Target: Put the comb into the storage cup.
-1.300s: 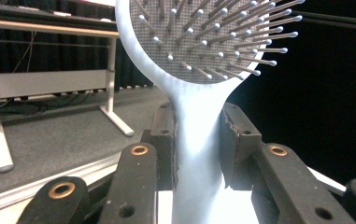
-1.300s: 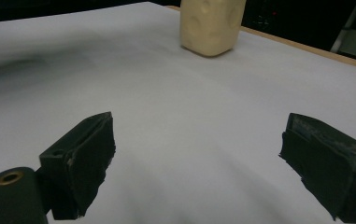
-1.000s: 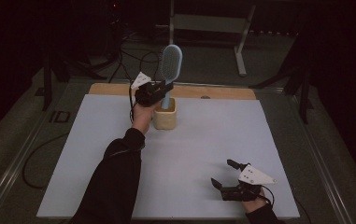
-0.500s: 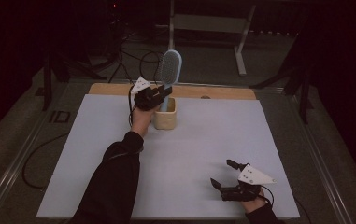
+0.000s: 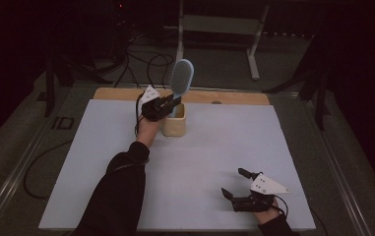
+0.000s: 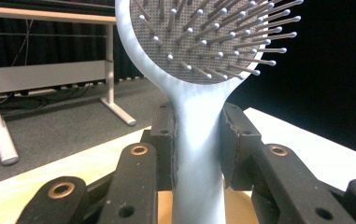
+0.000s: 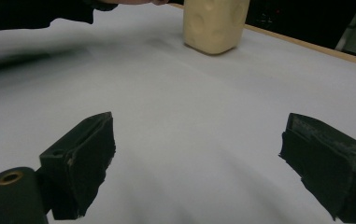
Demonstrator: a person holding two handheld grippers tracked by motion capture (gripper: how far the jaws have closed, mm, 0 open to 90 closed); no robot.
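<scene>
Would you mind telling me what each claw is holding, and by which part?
Left claw grips the hairbrush by its handle; right claw holds nothing.

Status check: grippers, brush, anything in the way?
Left gripper shut on brush handle, above cup. Right gripper open, idle at near edge. Nothing in the way.

The room is dim; only the white counter (image 5: 190,172) catches light, and beyond it the floor sinks into near-black. In the left gripper view the hairbrush (image 6: 199,70) between the fingers is sharp (background softer). In the right gripper view, a smeared shadow crosses the counter beyond the fingers.
</scene>
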